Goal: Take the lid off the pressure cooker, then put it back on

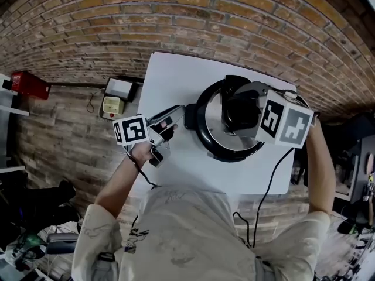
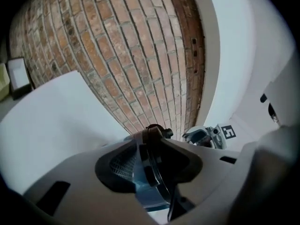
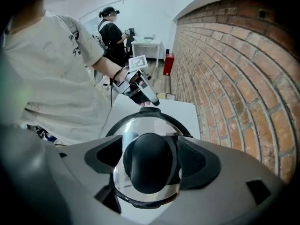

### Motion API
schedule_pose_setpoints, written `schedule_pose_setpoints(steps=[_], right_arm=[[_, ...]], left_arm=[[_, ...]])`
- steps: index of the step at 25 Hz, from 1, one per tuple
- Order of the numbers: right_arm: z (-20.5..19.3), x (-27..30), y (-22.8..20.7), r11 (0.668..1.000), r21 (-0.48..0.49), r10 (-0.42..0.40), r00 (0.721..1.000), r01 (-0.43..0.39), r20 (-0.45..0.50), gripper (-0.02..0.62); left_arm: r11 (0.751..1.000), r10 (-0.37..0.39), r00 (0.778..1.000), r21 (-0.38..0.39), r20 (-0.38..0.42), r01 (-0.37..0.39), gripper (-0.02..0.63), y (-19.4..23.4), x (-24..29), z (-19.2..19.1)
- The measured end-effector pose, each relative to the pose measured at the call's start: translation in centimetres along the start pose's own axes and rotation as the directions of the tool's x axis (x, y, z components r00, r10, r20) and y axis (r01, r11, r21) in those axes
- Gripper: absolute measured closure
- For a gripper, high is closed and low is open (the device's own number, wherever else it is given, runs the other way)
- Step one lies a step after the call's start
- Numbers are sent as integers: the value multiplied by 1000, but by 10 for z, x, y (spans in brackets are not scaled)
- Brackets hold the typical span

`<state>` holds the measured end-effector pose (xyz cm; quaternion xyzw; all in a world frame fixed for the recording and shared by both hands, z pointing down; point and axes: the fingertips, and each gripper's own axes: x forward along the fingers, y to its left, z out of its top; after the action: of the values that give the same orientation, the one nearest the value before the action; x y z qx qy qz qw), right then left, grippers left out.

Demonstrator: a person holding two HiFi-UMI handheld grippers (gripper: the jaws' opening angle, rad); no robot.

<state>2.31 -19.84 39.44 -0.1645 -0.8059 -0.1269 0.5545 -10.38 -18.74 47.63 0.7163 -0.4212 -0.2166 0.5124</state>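
Note:
The pressure cooker (image 1: pixel 204 138) stands on the white table (image 1: pixel 170 78), with its shiny lid (image 3: pixel 140 128) resting on it. My right gripper (image 1: pixel 239 113) points down over the lid. Its jaws stand wide on either side of the black knob (image 3: pixel 150 165), and the pads do not press on it. My left gripper (image 1: pixel 176 113) lies nearly level at the cooker's left side. In the left gripper view the cooker's side handle (image 2: pixel 153 133) and rim sit edge-on between the parted jaws, with a gap beside them. The right gripper (image 2: pixel 206 137) shows just beyond.
The table's near edge runs in front of my body, and a black cable (image 1: pixel 265 183) hangs over it at the right. On the floor to the left are a cream box (image 1: pixel 112 105) and a red object (image 1: pixel 29 84). Another person (image 3: pixel 112 32) stands far behind.

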Motion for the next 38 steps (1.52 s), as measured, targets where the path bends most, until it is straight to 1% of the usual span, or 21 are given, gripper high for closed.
schedule_pose_setpoints(steps=[2, 4, 5, 7, 9, 11, 14, 17, 19, 21, 22, 23, 25, 26, 27, 28, 29, 32, 33, 35, 38], right_arm=[[11, -12, -1, 998, 39, -63, 992, 59, 112, 215], [18, -27, -3, 987, 90, -152, 963, 135, 224, 215], [20, -34, -4, 977, 119, -202, 939, 175, 277, 215], [21, -50, -6, 949, 190, -305, 875, 250, 376, 215], [19, -63, -7, 908, 273, -413, 796, 319, 442, 215], [11, -73, -4, 855, 364, -511, 715, 368, 477, 216], [-4, -84, 7, 774, 512, -623, 594, 373, 509, 216], [-16, -92, 16, 664, 637, -741, 463, 391, 487, 219], [-25, -93, 22, 590, 709, -802, 382, 386, 459, 219], [-37, -92, 29, 505, 774, -859, 306, 382, 409, 219], [-44, -91, 31, 454, 805, -888, 266, 383, 374, 219], [-52, -89, 34, 395, 835, -917, 223, 382, 332, 219], [-70, -82, 41, 265, 892, -963, 138, 367, 230, 219], [-79, -77, 44, 206, 914, -978, 107, 349, 179, 221], [-87, -71, 48, 161, 932, -986, 89, 325, 139, 222], [-93, -64, 51, 133, 945, -990, 83, 300, 114, 224], [-97, -58, 54, 120, 953, -991, 87, 278, 100, 225], [-104, -45, 57, 103, 963, -990, 116, 251, 76, 225], [-107, -43, 58, 97, 964, -990, 122, 247, 68, 225], [-111, -42, 59, 84, 968, -991, 125, 238, 56, 225], [-114, -44, 58, 75, 970, -991, 121, 232, 48, 225]], left_arm=[[993, 50, 998, 107, 39, -54, 436, -3, -7, 10], [969, 101, 990, 216, 94, -119, 436, -7, -15, 20], [951, 124, 984, 267, 126, -154, 436, -9, -20, 25], [907, 155, 969, 361, 192, -216, 436, -16, -28, 34], [850, 170, 952, 451, 255, -272, 436, -25, -35, 42], [777, 178, 932, 536, 316, -330, 436, -33, -41, 49], [659, 174, 903, 634, 394, -404, 436, -47, -49, 56], [528, 156, 874, 709, 460, -468, 436, -62, -57, 59], [440, 138, 856, 743, 499, -504, 436, -71, -61, 58], [368, 115, 840, 763, 530, -531, 436, -78, -63, 55], [339, 104, 833, 768, 543, -543, 436, -81, -64, 53], [316, 95, 826, 770, 555, -554, 436, -83, -65, 51], [280, 80, 810, 767, 581, -578, 436, -83, -68, 46], [266, 78, 803, 764, 591, -588, 436, -81, -70, 44], [258, 80, 798, 761, 597, -595, 436, -78, -72, 41], [255, 85, 796, 759, 600, -599, 436, -75, -73, 39], [258, 90, 796, 758, 599, -600, 437, -72, -73, 37], [274, 109, 803, 759, 586, -591, 437, -65, -71, 33], [274, 112, 806, 761, 582, -588, 437, -64, -70, 32], [267, 113, 807, 765, 579, -586, 437, -64, -68, 31], [261, 109, 808, 768, 578, -585, 437, -67, -65, 32]])
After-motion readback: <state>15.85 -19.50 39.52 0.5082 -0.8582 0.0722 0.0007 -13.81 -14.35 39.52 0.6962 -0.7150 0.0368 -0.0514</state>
